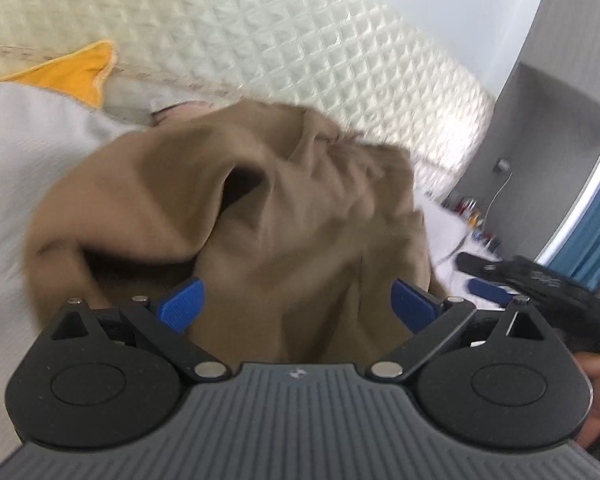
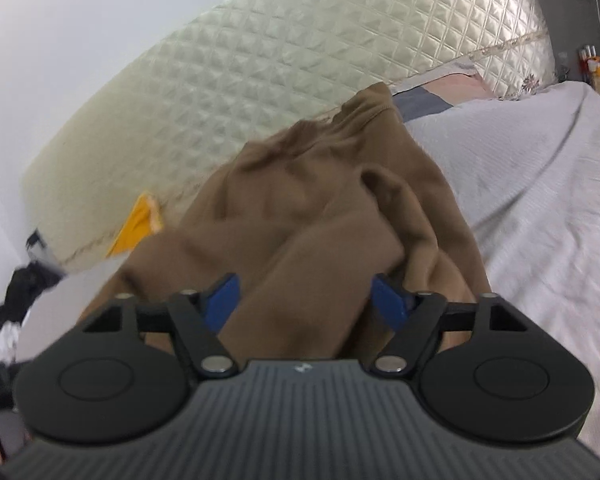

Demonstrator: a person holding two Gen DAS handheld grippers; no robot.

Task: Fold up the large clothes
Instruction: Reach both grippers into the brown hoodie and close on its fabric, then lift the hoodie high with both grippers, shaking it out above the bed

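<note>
A large brown garment (image 1: pixel 284 200) lies bunched in deep folds on the light grey bed cover (image 1: pixel 28 152). My left gripper (image 1: pixel 297 306) hangs low over its near edge. The jaws are wide and open, with cloth lying between the blue pads (image 1: pixel 180 306) but not pinched. The right wrist view shows the same brown garment (image 2: pixel 320 208) running away toward the headboard. My right gripper (image 2: pixel 306 304) stands open astride a raised fold, its pads (image 2: pixel 392 304) not visibly pressing it. The right gripper (image 1: pixel 484 276) also shows at the right edge of the left wrist view, close beside the garment.
A cream quilted headboard (image 1: pixel 260 40) backs the bed. A yellow cloth (image 1: pixel 76 74) lies near it, and a pink and grey pillow (image 2: pixel 440 92) at the head. Small bottles (image 2: pixel 596 64) stand on a bedside surface. Dark clothing (image 2: pixel 24 288) lies off the bed's left side. Grey cover (image 2: pixel 540 200) spreads right.
</note>
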